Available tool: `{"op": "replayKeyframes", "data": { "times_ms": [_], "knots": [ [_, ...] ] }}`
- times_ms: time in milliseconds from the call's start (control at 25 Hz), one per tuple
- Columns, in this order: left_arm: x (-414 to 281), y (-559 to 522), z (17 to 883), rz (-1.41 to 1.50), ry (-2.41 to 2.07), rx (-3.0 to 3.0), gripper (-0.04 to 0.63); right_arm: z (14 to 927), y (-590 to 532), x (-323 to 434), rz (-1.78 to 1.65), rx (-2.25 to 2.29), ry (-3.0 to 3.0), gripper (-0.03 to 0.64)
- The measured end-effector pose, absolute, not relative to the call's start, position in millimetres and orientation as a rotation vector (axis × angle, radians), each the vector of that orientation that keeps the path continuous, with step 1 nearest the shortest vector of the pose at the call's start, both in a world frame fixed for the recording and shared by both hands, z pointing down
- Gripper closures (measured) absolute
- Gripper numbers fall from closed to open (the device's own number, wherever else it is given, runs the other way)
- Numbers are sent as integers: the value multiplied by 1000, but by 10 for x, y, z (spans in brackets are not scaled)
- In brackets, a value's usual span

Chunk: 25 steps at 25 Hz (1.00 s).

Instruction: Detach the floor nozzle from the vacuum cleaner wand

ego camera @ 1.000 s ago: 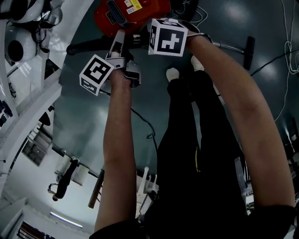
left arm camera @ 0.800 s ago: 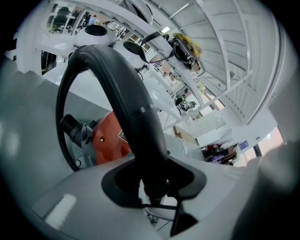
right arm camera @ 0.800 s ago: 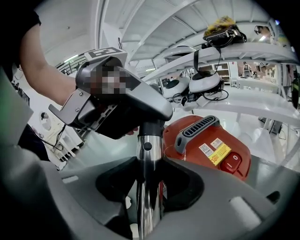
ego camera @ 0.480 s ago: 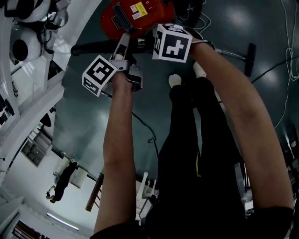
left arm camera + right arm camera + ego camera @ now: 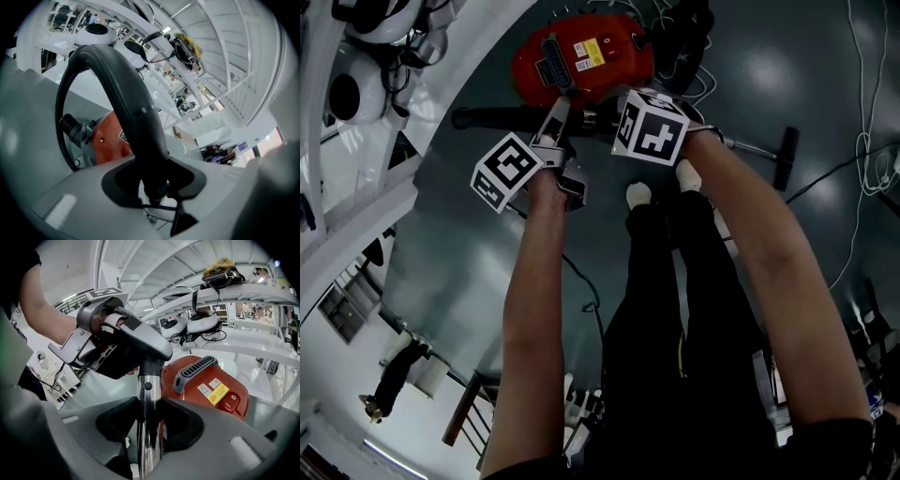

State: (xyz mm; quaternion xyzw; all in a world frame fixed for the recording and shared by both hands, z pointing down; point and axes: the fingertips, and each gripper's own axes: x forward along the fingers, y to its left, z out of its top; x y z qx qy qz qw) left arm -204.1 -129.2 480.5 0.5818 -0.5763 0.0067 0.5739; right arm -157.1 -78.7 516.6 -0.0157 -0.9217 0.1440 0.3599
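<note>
In the head view the red vacuum body (image 5: 581, 56) lies on the dark floor. A black curved handle (image 5: 497, 118) runs left from it, and a thin chrome wand (image 5: 750, 147) leads right to the black floor nozzle (image 5: 787, 157), still joined to the wand. My left gripper (image 5: 556, 111) is shut on the black handle (image 5: 136, 117); its jaws (image 5: 152, 187) close round it. My right gripper (image 5: 621, 120) is shut on the chrome wand (image 5: 147, 399), just below the handle's collar, with the tube filling the gap (image 5: 149, 423). The left gripper's body (image 5: 101, 341) shows above it.
White curved railings (image 5: 384, 178) fill the left side. Loose cables (image 5: 867, 131) lie on the floor at right. The person's legs and white shoes (image 5: 639, 195) stand just behind the wand. White robot heads (image 5: 201, 324) hang on a rack beyond the vacuum.
The head camera has tilted, so more of the red vacuum body shows and everything sits lower in the frame. Both grippers keep the same hold on handle and wand.
</note>
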Motion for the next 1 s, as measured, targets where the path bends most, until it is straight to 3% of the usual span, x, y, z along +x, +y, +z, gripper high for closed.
{"op": "replayKeyframes", "data": {
  "times_ms": [480,1000],
  "knots": [
    [-1965,-1327,4696,13,-1370,1397,451,5129,-785,-1536,201,-50,-2345,434],
    [-2104,-1326,4776,61,-1367,1341,453,5182,-758,-1587,333,-8,-2357,451]
  ]
}}
